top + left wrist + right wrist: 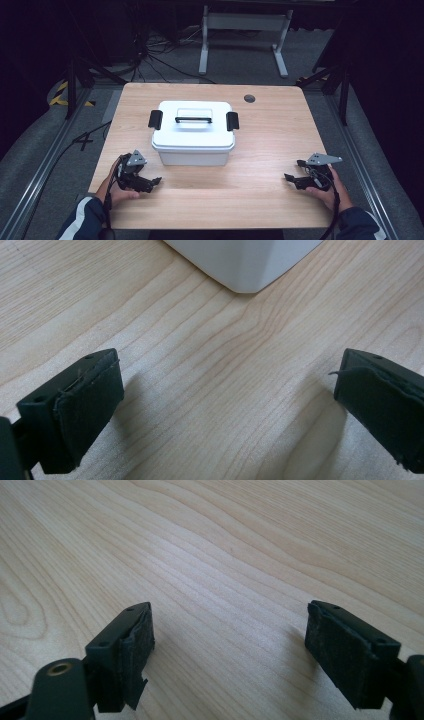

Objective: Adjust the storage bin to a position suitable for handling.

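White storage box [193, 132] sits in the high view just above the centre of the wooden table [270, 130], its lid down, a black carry handle [193, 119] lying flat across the top and a black latch at each end: the left latch [155, 119] at nine o'clock of the lid, the right latch [232, 121] at three o'clock. Both latches look folded up against the lid, so the box is probably closed and clipped. The left gripper [152, 182] rests low at about seven o'clock from the box, near its front left corner, jaws spread and aimed toward the middle of the table; the right gripper [293, 171] lies at about four o'clock, well apart from the box, jaws likewise spread. Each hand sits on its own side of the box, which suits working one latch apiece. In the left gripper view, the two black jaws stand wide with bare wood between them, and a rounded bottom corner of the box [245, 265] shows at twelve o'clock, near but untouched. In the right gripper view, the jaws are again wide apart and empty, with table grain [225, 555] running ahead at twelve o'clock; this gripper would have farther to travel before it meets the box.
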